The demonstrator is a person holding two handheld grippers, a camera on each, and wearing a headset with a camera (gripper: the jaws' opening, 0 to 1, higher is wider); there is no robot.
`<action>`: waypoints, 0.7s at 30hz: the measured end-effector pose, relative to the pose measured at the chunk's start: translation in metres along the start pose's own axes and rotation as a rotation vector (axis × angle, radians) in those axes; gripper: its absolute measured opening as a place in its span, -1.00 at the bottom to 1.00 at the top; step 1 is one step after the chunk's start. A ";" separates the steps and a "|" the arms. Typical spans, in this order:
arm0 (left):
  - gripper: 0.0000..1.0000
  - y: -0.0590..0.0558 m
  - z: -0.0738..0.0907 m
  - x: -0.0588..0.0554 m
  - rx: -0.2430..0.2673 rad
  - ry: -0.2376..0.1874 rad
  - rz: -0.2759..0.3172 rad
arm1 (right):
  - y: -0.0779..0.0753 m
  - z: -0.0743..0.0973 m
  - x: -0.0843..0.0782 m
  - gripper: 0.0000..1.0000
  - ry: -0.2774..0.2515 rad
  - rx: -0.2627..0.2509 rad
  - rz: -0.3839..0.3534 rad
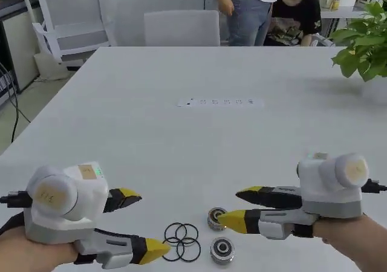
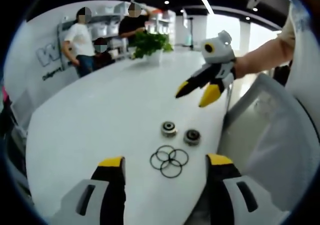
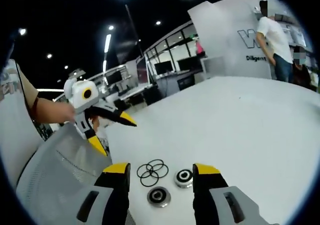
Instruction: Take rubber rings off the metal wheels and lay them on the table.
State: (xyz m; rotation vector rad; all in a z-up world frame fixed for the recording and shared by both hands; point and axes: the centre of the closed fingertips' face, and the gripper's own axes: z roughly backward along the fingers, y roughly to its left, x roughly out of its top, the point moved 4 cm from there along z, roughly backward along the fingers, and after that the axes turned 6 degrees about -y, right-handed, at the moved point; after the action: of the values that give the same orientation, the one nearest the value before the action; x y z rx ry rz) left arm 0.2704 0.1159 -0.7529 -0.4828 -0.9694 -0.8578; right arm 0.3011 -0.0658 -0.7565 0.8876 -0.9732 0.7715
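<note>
Black rubber rings (image 1: pixel 181 242), four as far as one can count, lie flat on the white table (image 1: pixel 199 133) in a small overlapping cluster, close to its near edge. Just beside them, on their right, rest the two metal wheels (image 1: pixel 222 249). It is too small to tell if any ring is left in their grooves.

The right gripper (image 1: pixel 231 207) hovers with its jaws spread apart and nothing between them. In the head view its lower tip is next to the farther wheel, but contact cannot be judged. The left gripper (image 1: pixel 152 221) is also wide open and empty, and it points at the rings from the other side.

The likely risk is a careless approach. A jaw that pushes a wheel sideways may send it rolling over the near edge, and a tip that catches the thin, overlapping rings can drag the whole cluster along. If a ring remains, a pinch on the smooth metal alone may slip.
</note>
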 end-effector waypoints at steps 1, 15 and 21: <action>0.33 -0.001 0.001 0.001 0.002 -0.008 0.010 | 0.000 0.003 0.000 0.00 -0.003 -0.004 0.010; 0.43 -0.008 0.012 -0.002 0.021 -0.034 0.056 | 0.007 0.042 -0.015 0.27 -0.010 -0.065 0.095; 0.48 -0.009 0.016 -0.007 0.037 -0.033 0.077 | 0.008 0.051 -0.019 0.34 -0.010 -0.096 0.115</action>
State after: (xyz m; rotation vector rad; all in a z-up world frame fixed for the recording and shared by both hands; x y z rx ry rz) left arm 0.2527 0.1246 -0.7510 -0.5007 -0.9890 -0.7633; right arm 0.2693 -0.1112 -0.7570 0.7582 -1.0686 0.8119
